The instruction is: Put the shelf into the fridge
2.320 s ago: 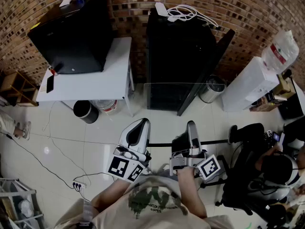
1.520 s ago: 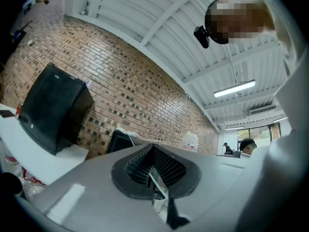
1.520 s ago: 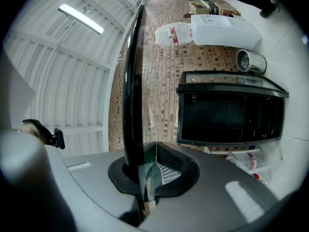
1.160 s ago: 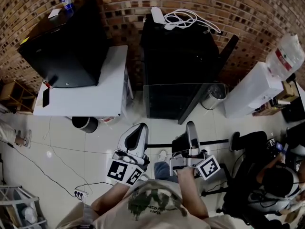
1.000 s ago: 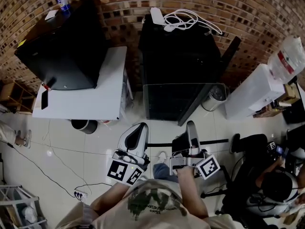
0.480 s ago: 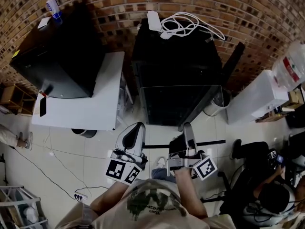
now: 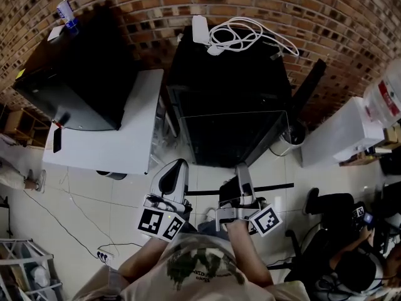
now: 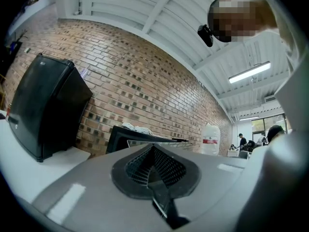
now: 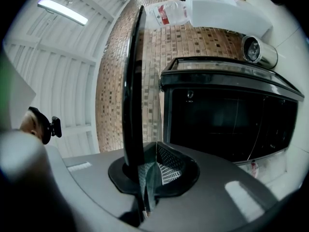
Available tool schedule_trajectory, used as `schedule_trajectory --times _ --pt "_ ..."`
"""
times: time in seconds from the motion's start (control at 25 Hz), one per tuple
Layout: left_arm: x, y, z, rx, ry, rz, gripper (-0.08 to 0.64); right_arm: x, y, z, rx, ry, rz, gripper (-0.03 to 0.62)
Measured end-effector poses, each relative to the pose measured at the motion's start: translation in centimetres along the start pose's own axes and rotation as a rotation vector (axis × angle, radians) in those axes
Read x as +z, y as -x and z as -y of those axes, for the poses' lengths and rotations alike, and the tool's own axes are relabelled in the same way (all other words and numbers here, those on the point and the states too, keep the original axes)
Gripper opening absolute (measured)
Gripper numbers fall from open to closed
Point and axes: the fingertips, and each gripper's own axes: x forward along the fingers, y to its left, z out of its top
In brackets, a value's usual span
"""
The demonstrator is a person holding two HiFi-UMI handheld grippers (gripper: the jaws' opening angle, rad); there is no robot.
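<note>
I hold a clear glass shelf (image 7: pixel 238 140) flat in front of me. Its dark trim strip (image 7: pixel 276 187) runs along the near edge. My left gripper (image 7: pixel 177 165) is shut on that near edge at the left, my right gripper (image 7: pixel 241 168) at the right. The shelf's far edge lies at the open front of the black fridge (image 7: pixel 232 80). The fridge door (image 7: pixel 308 93) stands open at the right. In the left gripper view the jaws (image 8: pixel 154 151) pinch the thin glass shelf (image 8: pixel 159 140). In the right gripper view the jaws (image 9: pixel 149 163) clamp the trim strip (image 9: pixel 133 81) before the fridge (image 9: pixel 227 124).
A white cable and adapter (image 7: pixel 241 33) lie on the fridge top. Left of it a white table (image 7: pixel 116 140) bears a black box (image 7: pixel 75 68). A bin (image 7: pixel 289 135) and a white water dispenser (image 7: pixel 341 130) stand right. A seated person (image 7: pixel 351 262) is at the lower right.
I have moved closer to the fridge with the shelf held in both grippers. The shelf's far edge has gone from the floor in front of the fridge up to its opening.
</note>
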Motion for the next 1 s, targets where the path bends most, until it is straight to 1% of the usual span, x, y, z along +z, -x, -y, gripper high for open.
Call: schedule_trajectory --times 0.28,0.56,0.72,1.0 --pt "-0.6 -0.6 -0.5 0.001 0.005 -0.022 -0.026 0.5 -0.4 0.8 -0.011 -0.006 0.018 0.015" --pt "-1.2 -1.5 -1.7 -0.025 0.016 -0.046 -0.026 0.2 -1.3 1.3 -0.020 0.007 0.061 0.015" --pt "-1.2 -2.0 -2.8 -0.019 0.035 -0.041 -0.026 -0.3 -1.7 1.7 -0.027 0.010 0.081 0.015" --pt "-1.4 -2.6 -3.5 -0.037 0.018 -0.030 -0.026 -1.1 -2.4 3.3 -0.048 0.010 0.110 0.015"
